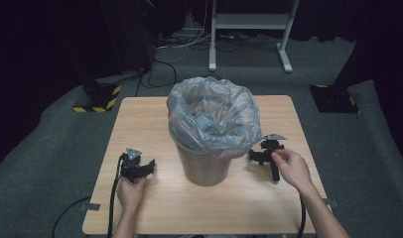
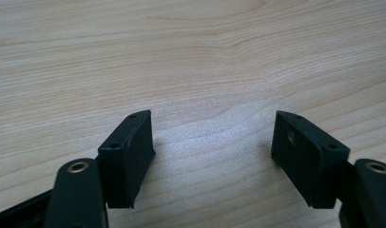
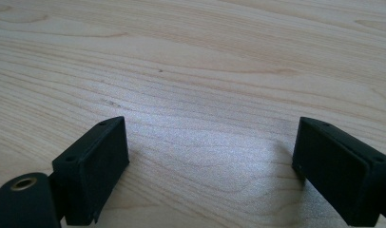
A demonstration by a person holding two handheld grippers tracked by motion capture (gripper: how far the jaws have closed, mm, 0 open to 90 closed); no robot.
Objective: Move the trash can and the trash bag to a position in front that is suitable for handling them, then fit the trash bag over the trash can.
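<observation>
Pale wood grain runs across the square light wooden table [image 1: 140, 129], and at its middle stands a round tan ribbed waste basket [image 1: 204, 166] lined with a crinkled translucent grey plastic bag [image 1: 214, 116], whose edge is folded out over the rim and hangs partway down the outside. In the high view the left hand-held gripper [image 1: 140, 167] lies low on the table to the left of the basket, near it but not touching, with the person's left hand [image 1: 131, 191] behind it and a black cable [image 1: 111, 208] trailing toward the table's near edge. The right hand-held gripper [image 1: 261, 154] sits on the other side, just beside the basket's right flank under the bag's overhang, gripped by the right hand [image 1: 294, 168]. In the left gripper view the left hand-held gripper [image 2: 212, 142] has its two black jaws spread wide with bare wood between them — nothing is held. The right gripper view shows the same for the right hand-held gripper [image 3: 210, 156]: jaws far apart, close over the tabletop, holding nothing. Dark grey carpeted floor [image 1: 55, 148] surrounds the table.
</observation>
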